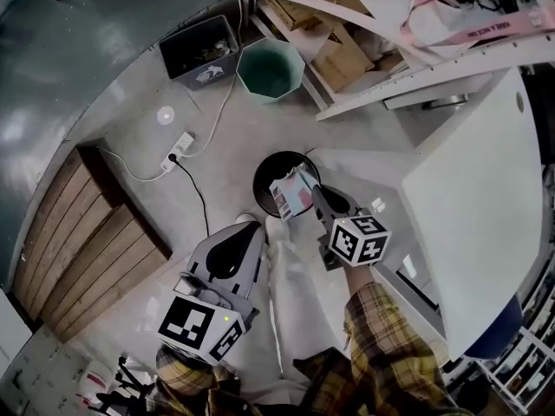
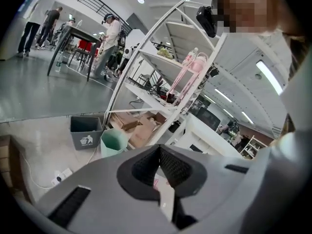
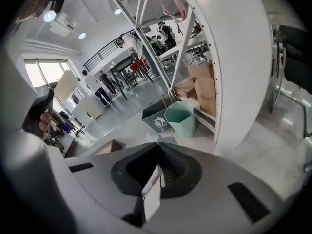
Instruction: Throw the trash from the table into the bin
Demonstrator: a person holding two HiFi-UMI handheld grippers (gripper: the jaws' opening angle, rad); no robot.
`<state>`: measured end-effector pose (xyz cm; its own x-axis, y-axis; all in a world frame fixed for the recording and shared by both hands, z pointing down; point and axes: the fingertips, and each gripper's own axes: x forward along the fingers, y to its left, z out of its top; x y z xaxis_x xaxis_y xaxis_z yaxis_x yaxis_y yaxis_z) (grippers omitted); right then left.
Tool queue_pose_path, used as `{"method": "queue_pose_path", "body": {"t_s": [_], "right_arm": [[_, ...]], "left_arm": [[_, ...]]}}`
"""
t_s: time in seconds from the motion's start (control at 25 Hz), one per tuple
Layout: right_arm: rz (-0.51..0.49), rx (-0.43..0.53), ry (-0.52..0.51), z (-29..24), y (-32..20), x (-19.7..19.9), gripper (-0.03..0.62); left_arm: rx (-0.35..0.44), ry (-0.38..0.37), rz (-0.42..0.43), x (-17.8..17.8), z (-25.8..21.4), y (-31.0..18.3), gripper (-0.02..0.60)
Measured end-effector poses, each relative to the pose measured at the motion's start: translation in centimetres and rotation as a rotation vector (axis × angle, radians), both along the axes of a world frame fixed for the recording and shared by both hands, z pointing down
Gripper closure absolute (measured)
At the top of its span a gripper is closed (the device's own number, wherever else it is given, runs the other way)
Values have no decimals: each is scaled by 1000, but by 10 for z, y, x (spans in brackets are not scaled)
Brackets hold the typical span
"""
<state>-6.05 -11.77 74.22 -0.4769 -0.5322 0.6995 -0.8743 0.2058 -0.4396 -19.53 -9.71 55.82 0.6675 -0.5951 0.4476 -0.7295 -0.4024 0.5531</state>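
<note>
Grey on the left gripper (image 1: 253,225), with black and white squares on its cube. Same black and white squares on the cube of the right gripper (image 1: 310,191). White and pink on the packet (image 1: 290,196). Black for the round bin (image 1: 264,170). Mint green for the many-sided bin (image 1: 270,69). Dark grey with a white sign for the square bin (image 1: 198,48). Yellow and brown checks on the sleeves (image 1: 381,319). Brown wood stripes on the planks (image 1: 82,232). White for the table (image 1: 473,189), pale grey for the floor (image 1: 234,137).

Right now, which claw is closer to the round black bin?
The right claw. It holds a white-and-pink packet right over the bin, at its near rim. The left claw sits further back, beside the bin and not over it.
</note>
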Motion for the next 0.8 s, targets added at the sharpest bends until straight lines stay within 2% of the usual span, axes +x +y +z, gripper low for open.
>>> {"method": "queue_pose_path", "body": {"t_s": [0.4,0.64,0.8], "right_arm": [[47,-15,30,125,5,21,594],[69,-59,26,199,0,17,594],[55,-94,7,240,-2,13,592]], "left_arm": [[-41,-6,-8,27,118,6,574],[-63,-15,7,39,188,-5,574],[-67,-31,23,45,216,-11,574]]}}
